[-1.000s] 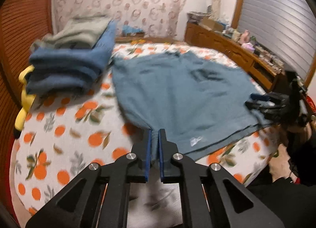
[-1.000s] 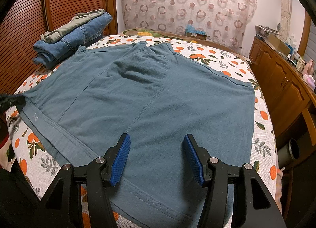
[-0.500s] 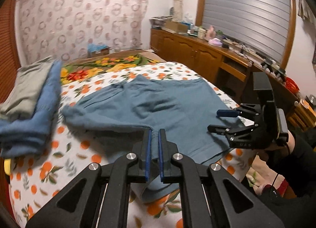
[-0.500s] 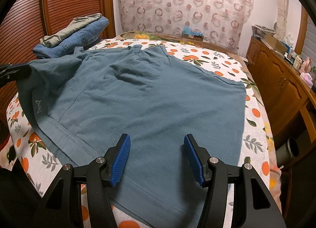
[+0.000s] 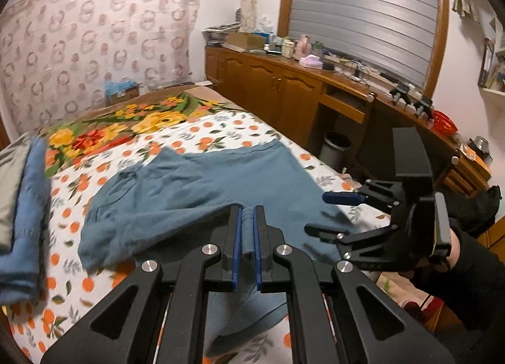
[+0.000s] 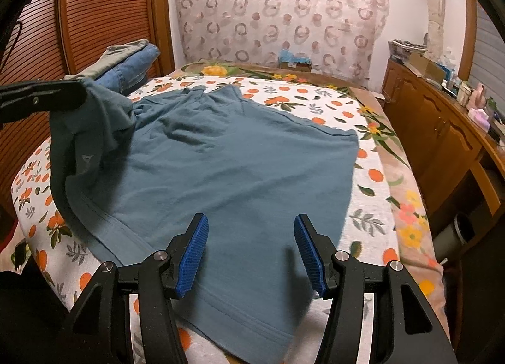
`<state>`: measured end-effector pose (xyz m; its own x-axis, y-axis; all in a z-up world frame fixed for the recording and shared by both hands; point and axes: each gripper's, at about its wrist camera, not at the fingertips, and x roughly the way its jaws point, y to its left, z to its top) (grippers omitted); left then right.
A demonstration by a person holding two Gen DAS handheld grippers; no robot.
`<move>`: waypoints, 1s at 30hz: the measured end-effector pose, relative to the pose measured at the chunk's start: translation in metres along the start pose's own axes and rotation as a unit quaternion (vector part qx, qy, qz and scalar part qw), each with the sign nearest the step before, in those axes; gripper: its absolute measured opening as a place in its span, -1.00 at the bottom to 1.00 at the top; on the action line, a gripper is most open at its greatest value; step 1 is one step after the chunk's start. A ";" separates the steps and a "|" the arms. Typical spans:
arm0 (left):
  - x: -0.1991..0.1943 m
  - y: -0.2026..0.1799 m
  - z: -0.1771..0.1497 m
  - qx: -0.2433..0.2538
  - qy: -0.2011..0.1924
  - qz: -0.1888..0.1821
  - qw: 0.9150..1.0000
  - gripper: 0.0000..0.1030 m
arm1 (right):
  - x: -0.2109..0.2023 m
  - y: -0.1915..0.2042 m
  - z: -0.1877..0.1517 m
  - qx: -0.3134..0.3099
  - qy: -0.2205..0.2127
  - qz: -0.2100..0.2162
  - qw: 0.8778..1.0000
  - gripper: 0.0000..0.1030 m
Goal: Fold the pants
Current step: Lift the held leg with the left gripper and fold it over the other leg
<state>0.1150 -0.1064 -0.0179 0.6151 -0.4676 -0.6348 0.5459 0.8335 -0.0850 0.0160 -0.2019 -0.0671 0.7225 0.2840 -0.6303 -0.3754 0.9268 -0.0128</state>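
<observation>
The left claw (image 5: 247,222) is clamped on an edge of the pants (image 6: 240,168), lifting it off the bed (image 6: 372,193); the right claw (image 6: 251,247) hovers wide open, empty. The first fold looks barely begun; most fabric lies flat.

Folded jeans stack (image 6: 132,67) (bed's left edge), wooden cabinets (image 5: 271,86), bin (image 5: 336,146)

The left gripper (image 5: 247,234), clamped on the teal shorts (image 6: 240,168), now holds their corner raised at the left of the right wrist frame, off the bedsheet (image 6: 372,193). Lifted fabric drapes over the flat part.
</observation>
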 end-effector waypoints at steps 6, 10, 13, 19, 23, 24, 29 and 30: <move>0.004 -0.026 0.024 0.027 -0.009 -0.014 0.999 -0.85 | -0.010 -0.016 -0.004 0.017 -0.008 -0.011 1.000 0.14; 0.008 -0.034 0.027 0.035 -0.007 -0.008 0.999 -0.85 | -0.015 -0.024 -0.006 0.028 -0.014 -0.018 0.999 0.14; 0.012 -0.031 0.023 0.034 -0.008 0.006 0.999 -0.78 | -0.017 -0.026 -0.006 0.035 -0.019 -0.021 0.999 0.14; 0.017 -0.019 0.015 0.029 -0.002 0.035 0.999 -0.11 | -0.014 -0.018 -0.007 0.042 -0.027 -0.022 0.999 0.14; 0.019 -0.006 0.007 0.020 0.007 0.054 0.998 -0.05 | -0.012 -0.015 -0.009 0.043 -0.032 -0.015 0.998 0.14; 0.020 -0.003 0.004 0.018 0.010 0.054 0.998 -0.04 | -0.012 -0.015 -0.009 0.041 -0.032 -0.012 0.999 0.14; 0.034 0.013 -0.019 0.004 0.043 0.049 0.998 -0.02 | -0.003 -0.005 -0.008 0.030 -0.029 0.010 0.999 0.08; 0.037 0.015 -0.023 0.004 0.048 0.051 0.997 0.13 | 0.000 -0.001 -0.009 0.026 -0.025 0.016 0.999 0.05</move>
<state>0.1331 -0.1042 -0.0604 0.6104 -0.3489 -0.7112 0.4872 0.8732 -0.0102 0.0114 -0.2051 -0.0736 0.7398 0.3245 -0.5894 -0.3690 0.9282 0.0479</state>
